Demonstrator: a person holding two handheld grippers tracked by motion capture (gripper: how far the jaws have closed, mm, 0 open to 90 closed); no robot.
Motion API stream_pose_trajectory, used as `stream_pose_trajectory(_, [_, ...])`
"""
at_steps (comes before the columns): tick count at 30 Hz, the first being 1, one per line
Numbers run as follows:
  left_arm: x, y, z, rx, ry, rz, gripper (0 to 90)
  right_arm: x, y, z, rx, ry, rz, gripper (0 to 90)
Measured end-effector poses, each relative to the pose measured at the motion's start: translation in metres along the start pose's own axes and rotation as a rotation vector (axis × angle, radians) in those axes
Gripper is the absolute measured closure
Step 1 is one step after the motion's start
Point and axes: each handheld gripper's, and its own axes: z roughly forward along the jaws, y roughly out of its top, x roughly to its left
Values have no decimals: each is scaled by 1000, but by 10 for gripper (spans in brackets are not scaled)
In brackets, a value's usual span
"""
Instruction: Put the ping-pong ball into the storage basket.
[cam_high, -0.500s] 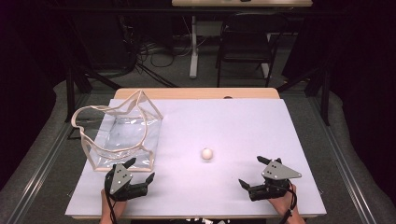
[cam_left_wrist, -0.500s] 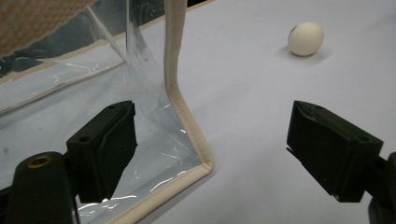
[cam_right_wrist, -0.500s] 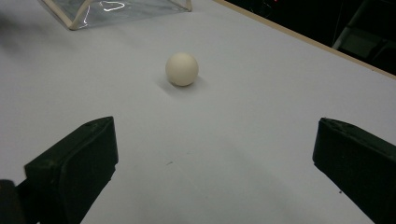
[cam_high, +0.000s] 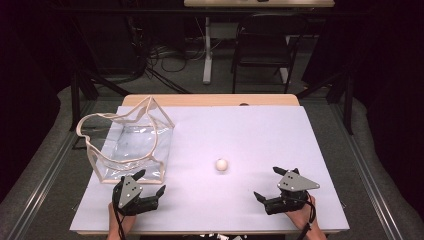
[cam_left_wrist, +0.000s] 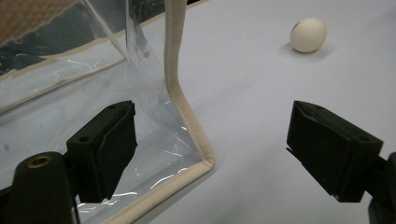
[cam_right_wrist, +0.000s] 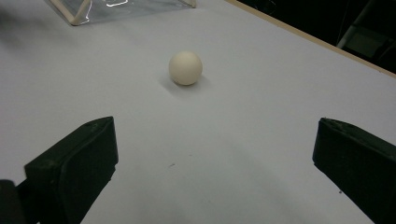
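While the right gripper and left gripper both stand wide and empty, the egg lies loose mid-table between them, right of the clear bag: a nudging jaw could roll it away.

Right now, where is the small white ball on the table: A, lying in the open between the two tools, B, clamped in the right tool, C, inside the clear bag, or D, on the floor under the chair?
A: the ball lies alone on the bare white table, right of the clear bag and ahead of the open left tool and right tool.
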Motion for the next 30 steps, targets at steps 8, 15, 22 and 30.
stream_pose_trajectory(8, [2,-1,0,0,0,-3,161,3,4,5,21,6,-5,0])
stream_pose_trajectory(15, [2,-1,1,2,-3,-1,161,2,7,12,37,20,-8,0])
stream_pose_trajectory(22, [2,-1,0,4,-1,-2,161,2,15,19,37,27,-16,0])
stream_pose_trajectory(30, [1,-1,1,7,-1,-4,161,2,23,29,56,32,-18,0])
